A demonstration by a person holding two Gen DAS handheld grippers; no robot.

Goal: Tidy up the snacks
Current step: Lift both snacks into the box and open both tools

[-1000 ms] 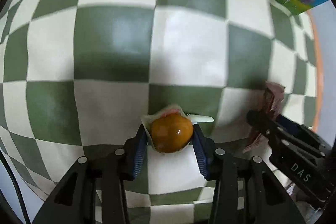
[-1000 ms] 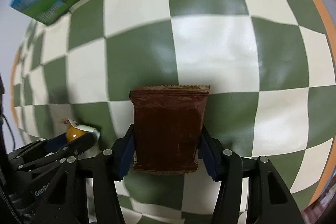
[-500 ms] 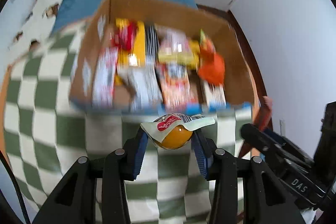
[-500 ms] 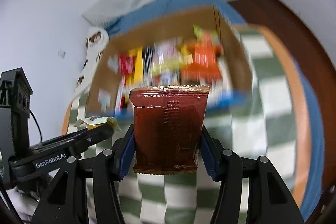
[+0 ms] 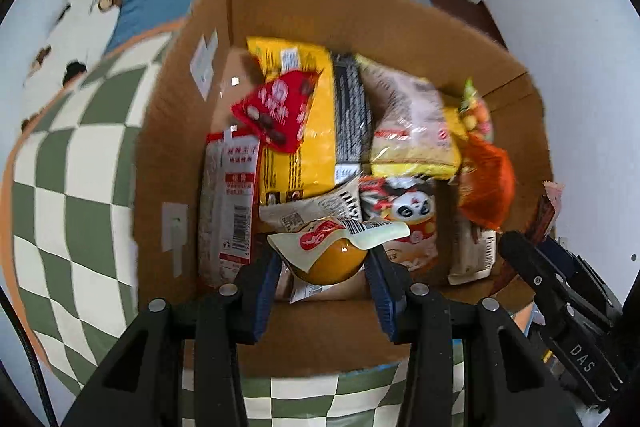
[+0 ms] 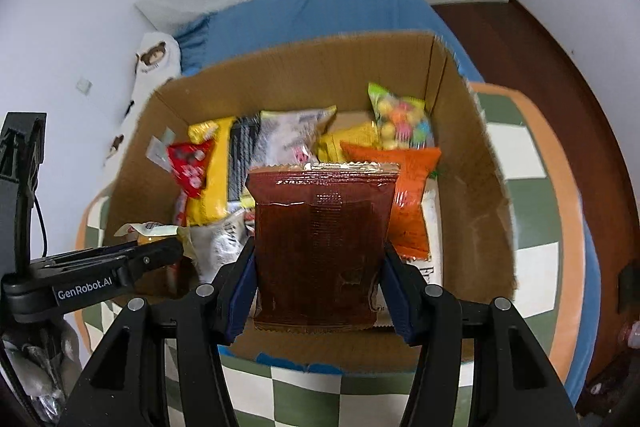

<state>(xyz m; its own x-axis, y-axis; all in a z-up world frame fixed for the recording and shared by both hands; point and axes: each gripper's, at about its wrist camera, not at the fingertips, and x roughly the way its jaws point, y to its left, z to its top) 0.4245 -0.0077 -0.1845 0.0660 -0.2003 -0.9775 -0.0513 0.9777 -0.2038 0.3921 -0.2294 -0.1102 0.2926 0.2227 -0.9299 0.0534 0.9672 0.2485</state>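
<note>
Room: white walls, a bed with a blue sheet (image 6: 352, 7) behind, and a green-and-white checked cloth (image 5: 60, 195) spread under everything.
Left gripper: left gripper (image 5: 322, 263) points steeply down, its blue-padded jaws clamped on a small round orange jelly cup with a white peel-off lid (image 5: 332, 259); the lid's loose flap sticks out to the right.
Right gripper: right gripper (image 6: 318, 279) is closed on a flat reddish-brown foil snack packet with crimped ends (image 6: 320, 243), held upright by its two side edges.
Where the held snacks are: both hang over the near edge of an open brown cardboard box (image 5: 400, 27), jelly cup towards the left half, brown packet towards the right (neither touches the contents, as far as I can tell).
Box: it sits on the checked cloth and is already well filled.
Box, left side: a tall white-and-red packet (image 5: 232, 203) stands against the wall, next to a yellow bag (image 5: 296, 131) with a red triangular sachet (image 5: 276, 111) lying across it.
Box, middle: a black-printed packet (image 5: 352, 115), a pale pinkish bag (image 5: 408, 123), and a panda-printed pack (image 5: 412, 207) nearer the front.
Box, right side: an orange crinkled bag (image 6: 412, 195) and, behind it, a clear bag of coloured sweets (image 6: 400, 119).
Beside the bed: a white cushion with brown bear prints (image 5: 80, 11) lies along the wall.
</note>
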